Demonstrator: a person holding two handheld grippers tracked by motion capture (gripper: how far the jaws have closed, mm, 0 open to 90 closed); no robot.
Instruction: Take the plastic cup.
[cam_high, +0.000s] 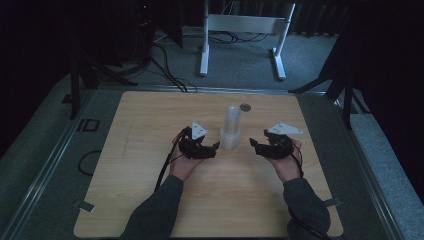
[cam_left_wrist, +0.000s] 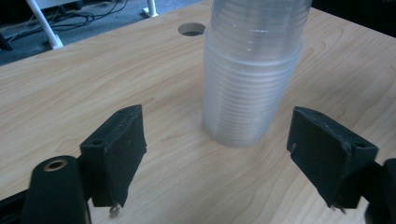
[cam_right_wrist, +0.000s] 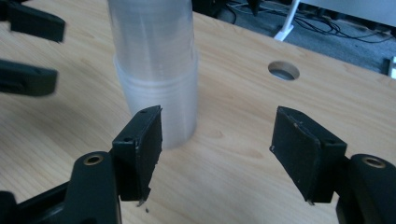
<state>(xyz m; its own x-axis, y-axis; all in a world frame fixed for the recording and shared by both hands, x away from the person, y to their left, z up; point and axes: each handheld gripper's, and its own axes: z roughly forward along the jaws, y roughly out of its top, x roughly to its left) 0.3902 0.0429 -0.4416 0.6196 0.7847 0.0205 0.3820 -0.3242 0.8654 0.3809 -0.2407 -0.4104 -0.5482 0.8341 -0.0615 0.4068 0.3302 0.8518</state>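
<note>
Left gripper (cam_left_wrist: 215, 154): jaws spread wide, nothing between the pads, no contact. Pads (cam_left_wrist: 122, 144) angled inward toward the stack of clear plastic cups (cam_left_wrist: 250, 79), stack centred in the gap ahead but still apart from both pads. Probably lined up that way for a squeeze on the lower, wider band of the stack.

Right gripper (cam_right_wrist: 217, 154): jaws also wide apart, empty. Left pad (cam_right_wrist: 142, 144) overlapping the stack's base in the right gripper view, but touching or just in front: cannot tell. Stack off-centre here, toward that pad rather than mid-gap, so likely not yet aligned for a grasp. Other gripper's black jaws blurred at upper left of that view.

From the high view: left gripper (cam_high: 216, 146) just beside the stack (cam_high: 231, 127) on one side, right gripper (cam_high: 252, 143) near it on the other, both pointing inward. Flanking pose reads as prep for a two-handed job: one side steadying the lower cups, the other freeing the upper ones. Judgement only. Grey three-cornered plates on top of both grippers, cables trailing back along dark sleeves.

Stack upright on the wooden table (cam_high: 145, 165), near the middle, slightly toward the far edge. Narrower upper section nested inside a wider lower section, ribbed rims faintly visible. Round hole (cam_high: 245, 107) in the tabletop just behind the stack.

Writing: no brand, label or print readable on cups or grippers. Faint markings on the floor left of the table, too dim to read with confidence.
</note>
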